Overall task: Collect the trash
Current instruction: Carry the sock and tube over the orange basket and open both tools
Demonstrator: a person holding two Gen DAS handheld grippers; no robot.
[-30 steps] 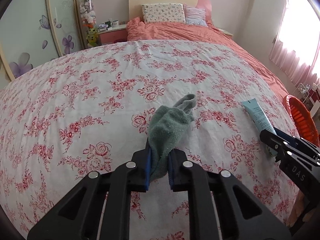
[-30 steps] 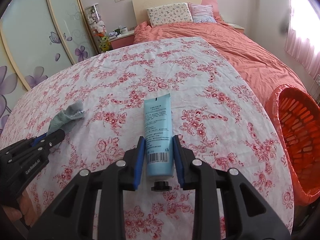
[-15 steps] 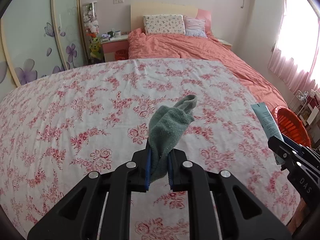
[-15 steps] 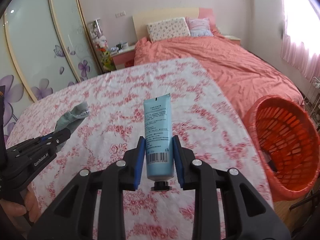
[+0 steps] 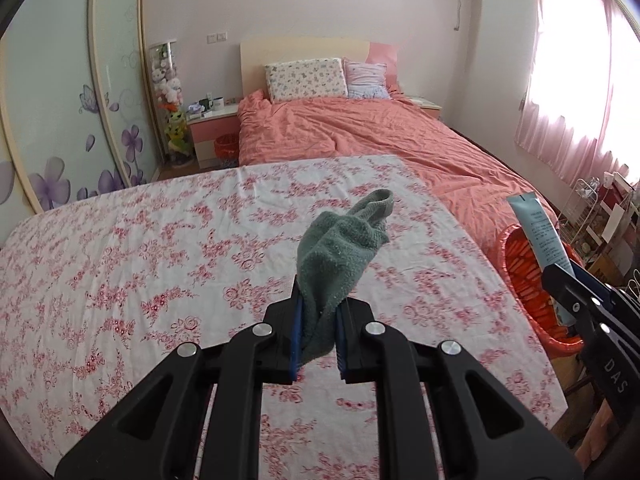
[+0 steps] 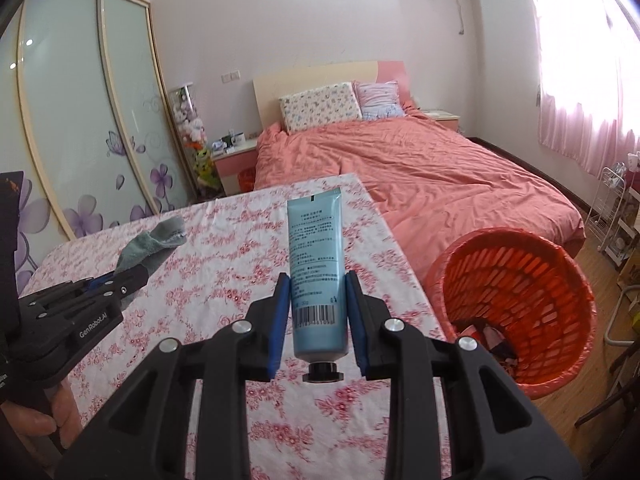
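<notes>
My left gripper [image 5: 317,312] is shut on a grey-green sock [image 5: 340,248] and holds it up above the floral tablecloth [image 5: 160,248]. My right gripper [image 6: 317,292] is shut on a light blue tube [image 6: 316,264], cap toward me, also lifted off the cloth. The sock [image 6: 152,242] and left gripper [image 6: 120,280] show at the left of the right wrist view. The tube [image 5: 538,236] and right gripper [image 5: 568,284] show at the right of the left wrist view. An orange basket [image 6: 516,304] with some scraps inside stands right of the table.
A bed with a salmon cover [image 6: 420,176] lies beyond the table. A nightstand [image 5: 212,128] and sliding wardrobe doors [image 6: 92,120] are at the left. A wire rack [image 6: 616,216] stands by the curtained window at the right.
Both grippers have risen away from the tablecloth with the sock and the tube held. The basket has come further into view at the right.
</notes>
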